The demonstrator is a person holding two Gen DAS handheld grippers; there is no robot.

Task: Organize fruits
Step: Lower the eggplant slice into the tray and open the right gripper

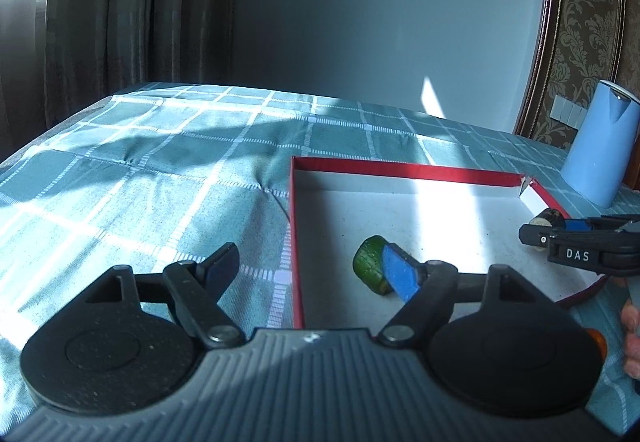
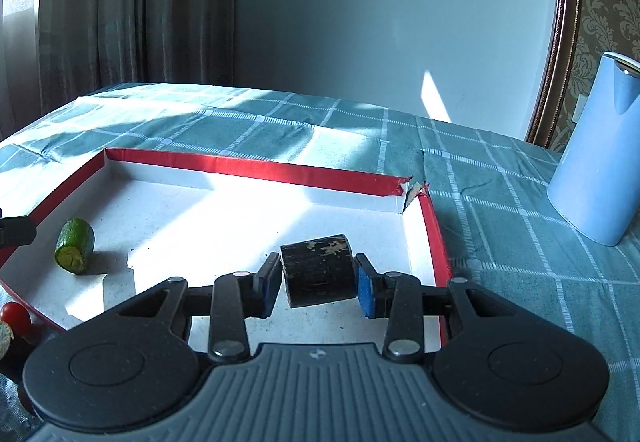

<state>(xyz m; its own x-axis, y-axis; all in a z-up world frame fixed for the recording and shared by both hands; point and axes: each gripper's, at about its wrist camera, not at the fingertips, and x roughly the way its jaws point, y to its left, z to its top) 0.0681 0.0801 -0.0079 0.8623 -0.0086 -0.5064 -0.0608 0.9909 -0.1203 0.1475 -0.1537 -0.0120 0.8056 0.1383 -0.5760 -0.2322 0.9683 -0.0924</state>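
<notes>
The right tongs [image 2: 316, 284] sit at the lower centre of the right wrist view, their two blue pads set against the ends of one dark cylinder-shaped piece [image 2: 318, 270], gripping it just above the white floor of the red-edged box [image 2: 248, 163]; what fruit it is cannot be made out, its skin dark with pale scuffs. In the left wrist view the same tongs [image 1: 536, 232] enter from the right edge, cut off by the frame, and only a stub of the dark piece [image 1: 550, 217] shows behind them. The left tongs [image 1: 316, 274] spread wide at the bottom of that view, holding nothing; one blue pad overlaps the single green cut piece [image 1: 370, 262] lying in the box [image 1: 400, 169], hiding part of it, and whether they touch is unclear. That green piece [image 2: 75, 246] lies at the left of the right view. At the lower left edge there, one red round fruit [image 2: 16, 316] sits outside the box, beside a pale cut-off thing. One blue jug [image 2: 596, 161] stands at the right on the checked teal cloth [image 1: 140, 169].
</notes>
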